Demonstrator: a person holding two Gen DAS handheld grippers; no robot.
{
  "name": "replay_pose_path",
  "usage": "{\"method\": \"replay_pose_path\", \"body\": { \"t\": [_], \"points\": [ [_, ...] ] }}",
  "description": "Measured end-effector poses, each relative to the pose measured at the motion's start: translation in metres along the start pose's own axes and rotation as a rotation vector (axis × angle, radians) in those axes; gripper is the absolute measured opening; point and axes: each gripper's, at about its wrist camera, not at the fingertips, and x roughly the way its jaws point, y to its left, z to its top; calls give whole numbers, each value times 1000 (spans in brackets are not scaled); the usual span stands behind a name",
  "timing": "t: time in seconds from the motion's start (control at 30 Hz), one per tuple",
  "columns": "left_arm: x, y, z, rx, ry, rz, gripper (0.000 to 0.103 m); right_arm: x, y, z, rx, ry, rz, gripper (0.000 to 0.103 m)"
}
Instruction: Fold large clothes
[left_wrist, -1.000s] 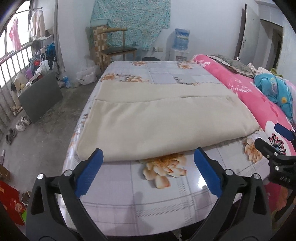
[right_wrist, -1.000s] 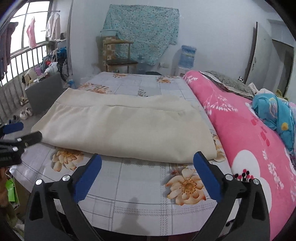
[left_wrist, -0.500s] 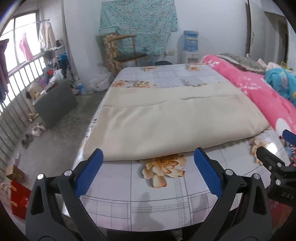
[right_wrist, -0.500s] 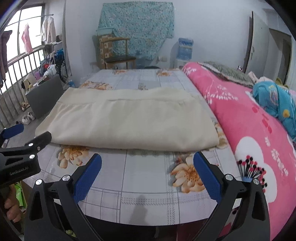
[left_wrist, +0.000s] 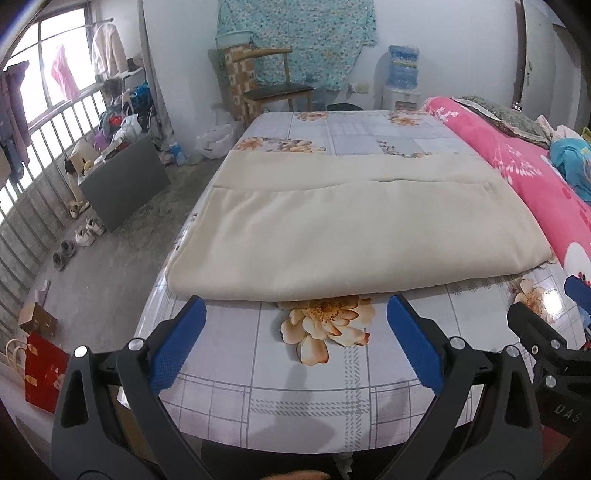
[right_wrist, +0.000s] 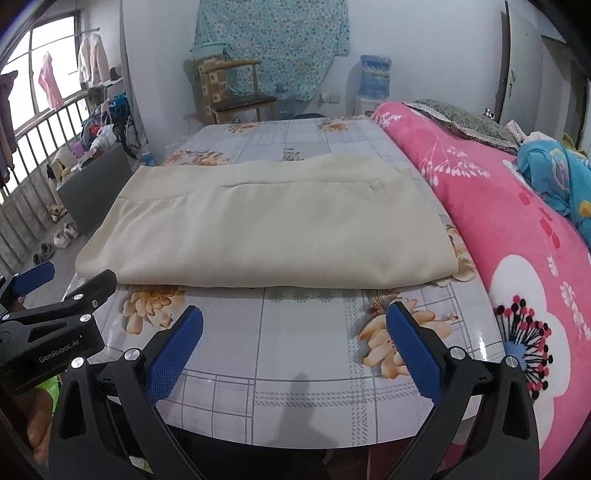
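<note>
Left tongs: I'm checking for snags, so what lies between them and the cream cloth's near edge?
Only bare floral table cover with an orange printed flower; the left wrist view shows nothing else between the open left tongs and the cream cloth.

A bed (left_wrist: 365, 133) covered in a glossy pale sheet (left_wrist: 314, 402) printed with grey checks and orange flowers carried everything. A folded cream garment (left_wrist: 354, 236) lay flat across its middle, spanning nearly the whole width, its near edge just above a large printed flower. Its upper layer stopped short of the far edge, leaving a band of the lower layer showing. Along the right side lay a long pink quilt (right_wrist: 517, 229) with white flowers, touching the garment's right end.
</note>
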Motion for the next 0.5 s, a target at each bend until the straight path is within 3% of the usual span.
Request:
{"method": "replay_pose_path", "body": {
  "t": [0.3, 0.5],
  "points": [
    [9, 2, -5, -23, 61, -22, 95, 3, -3, -1, -6, 16, 7, 97],
    [8, 1, -7, -23, 61, -26, 95, 3, -2, 0, -15, 18, -4, 97]
  ]
}}
